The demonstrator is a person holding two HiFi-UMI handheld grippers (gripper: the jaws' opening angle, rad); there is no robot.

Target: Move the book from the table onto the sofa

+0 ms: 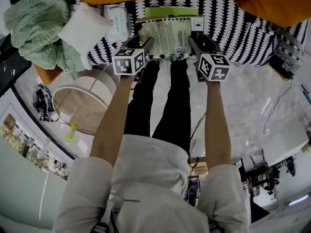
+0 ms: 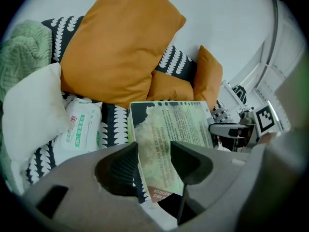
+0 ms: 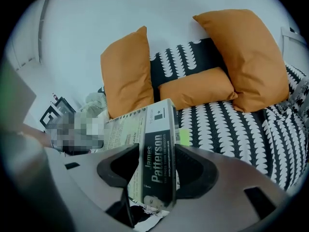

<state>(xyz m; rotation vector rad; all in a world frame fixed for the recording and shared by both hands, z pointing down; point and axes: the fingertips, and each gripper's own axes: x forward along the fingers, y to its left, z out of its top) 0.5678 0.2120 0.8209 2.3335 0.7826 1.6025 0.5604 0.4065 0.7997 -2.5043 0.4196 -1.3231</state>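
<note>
1. Large orange fabric cushion (image 2: 120, 47), propped upright, with a smaller orange cushion (image 2: 171, 88) lying flat at its lower edge and a third orange cushion (image 2: 208, 76) upright beyond that
2. Sage-green chunky knitted blanket (image 1: 41, 25), bunched in a heap
3. Plain white square cushion (image 1: 82, 28), leaning against the blanket
4. White soft pack of wipes with green print (image 1: 115, 22), just beside the white cushion
5. Glossy pale marble-look floor (image 1: 243, 96)

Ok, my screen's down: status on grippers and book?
Left gripper shut on book, page edge; right gripper shut on spine. Book over sofa seat, touchdown unclear. Wipes pack left, clear.
</note>
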